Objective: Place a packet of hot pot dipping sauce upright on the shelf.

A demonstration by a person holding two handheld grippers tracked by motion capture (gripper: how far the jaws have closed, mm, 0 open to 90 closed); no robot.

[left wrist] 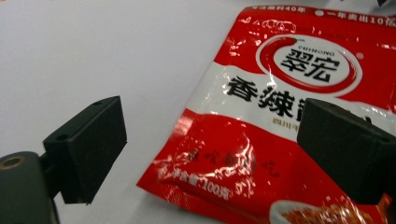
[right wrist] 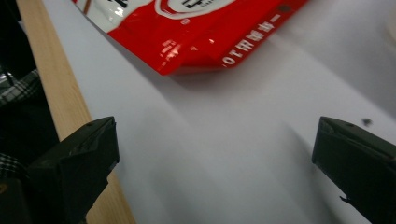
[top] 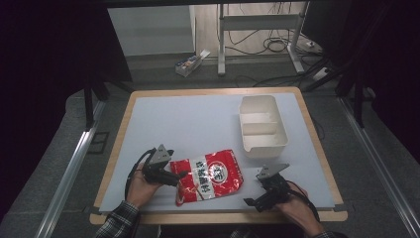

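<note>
Plaid sleeves come in at the near edge of the high view, each hand carrying a gripper over the pale grey tabletop (top: 198, 119), which has a light wooden rim. At the near right, the right gripper (top: 250, 202) sits close to that rim with its jaws released and nothing between them; in the right gripper view they stand wide apart over bare tabletop (right wrist: 224, 163), with the wooden edge running beside one of them. A little farther in, the red and white pouch (top: 210, 176) lies flat on the tabletop between the two hands, glossy and printed with black characters. The left gripper (top: 182, 174) points at the pouch's left edge from just beside it; its jaws are spread, and in the left gripper view one stands over bare tabletop while the other stands in front of the pouch (left wrist: 261, 140), neither pressing on it. The right gripper view catches a corner of the pouch (right wrist: 196, 42) ahead of its jaws. Farther back on the right stands a cream divided container (top: 262, 124), well apart from the pouch
</note>
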